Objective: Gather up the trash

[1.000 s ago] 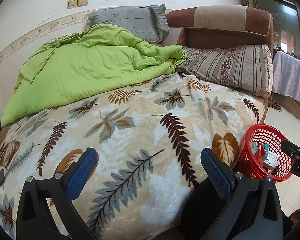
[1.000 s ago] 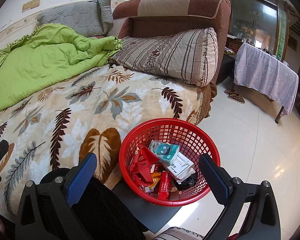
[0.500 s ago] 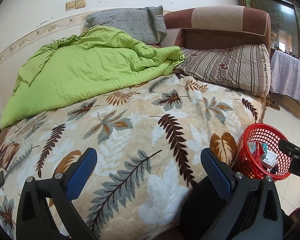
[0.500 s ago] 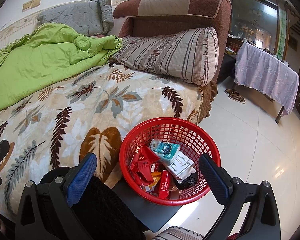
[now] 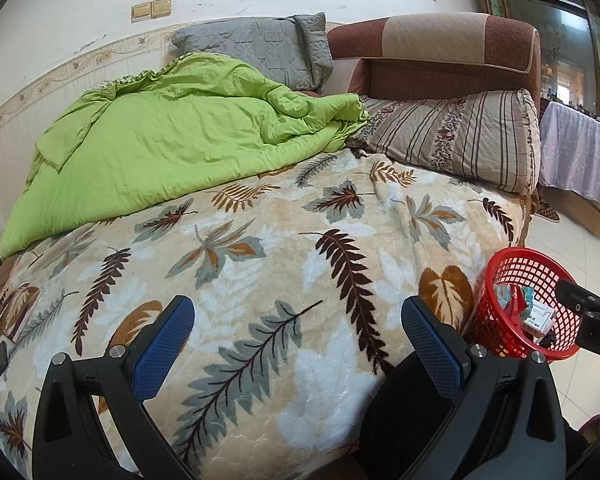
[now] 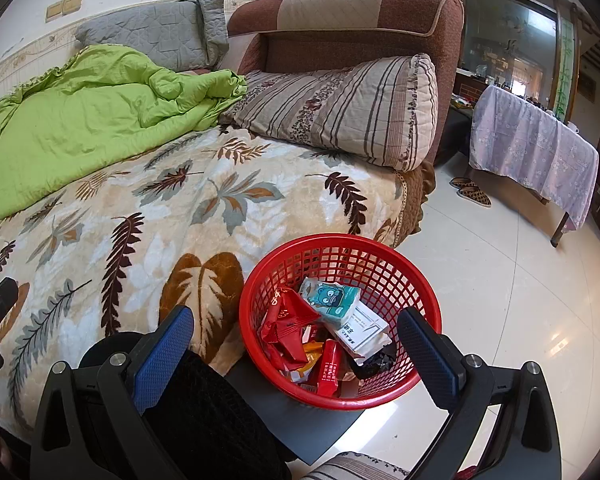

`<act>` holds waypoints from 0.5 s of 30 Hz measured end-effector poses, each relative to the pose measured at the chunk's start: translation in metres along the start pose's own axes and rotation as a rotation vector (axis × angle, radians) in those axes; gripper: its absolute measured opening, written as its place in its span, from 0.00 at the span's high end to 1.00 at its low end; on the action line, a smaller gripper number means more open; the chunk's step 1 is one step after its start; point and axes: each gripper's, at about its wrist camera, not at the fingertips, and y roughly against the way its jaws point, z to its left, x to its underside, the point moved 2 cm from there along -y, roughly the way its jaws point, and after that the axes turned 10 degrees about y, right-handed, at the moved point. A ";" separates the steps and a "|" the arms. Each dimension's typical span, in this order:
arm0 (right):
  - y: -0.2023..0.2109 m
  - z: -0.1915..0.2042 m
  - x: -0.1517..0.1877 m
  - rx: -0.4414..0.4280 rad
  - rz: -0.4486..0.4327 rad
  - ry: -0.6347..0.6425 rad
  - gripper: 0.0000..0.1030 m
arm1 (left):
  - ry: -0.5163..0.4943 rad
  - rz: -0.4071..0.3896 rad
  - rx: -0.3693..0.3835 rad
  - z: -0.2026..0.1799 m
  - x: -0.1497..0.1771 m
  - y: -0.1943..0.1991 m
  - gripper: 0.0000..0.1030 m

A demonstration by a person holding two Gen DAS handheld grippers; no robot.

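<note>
The trash (image 6: pixel 328 340), a heap of red wrappers, a teal tissue pack and a white carton, lies inside the red basket (image 6: pixel 416 280), which stands on the tiled floor (image 6: pixel 500 300) just beside the bed (image 6: pixel 148 216). Little has changed over the last second: the left wrist view has drifted slightly, so the basket (image 5: pixel 496 276) sits a touch lower and further right in its frame, while the right wrist view is almost the same as before. The left gripper (image 5: pixel 298 328) hovers above the leaf-patterned blanket (image 5: pixel 260 240) with its jaws spread wide and nothing between them. The right gripper (image 6: pixel 296 340) hangs over the basket, likewise wide apart and empty. No loose litter shows on the blanket, the green quilt (image 5: pixel 172 136) or the visible floor, so collecting looks finished or nearly so. The small drift reads as a pause or a scan for leftovers, not a new reach.
</note>
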 end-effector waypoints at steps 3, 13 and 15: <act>0.000 0.000 0.000 0.000 0.000 -0.001 0.00 | -0.001 0.001 0.000 -0.001 0.000 0.000 0.00; 0.000 -0.001 0.001 -0.002 0.003 0.000 0.00 | 0.002 0.000 0.000 0.001 0.000 0.000 0.00; 0.000 -0.001 0.001 -0.002 0.002 -0.001 0.00 | -0.002 0.000 -0.001 -0.001 0.000 0.001 0.00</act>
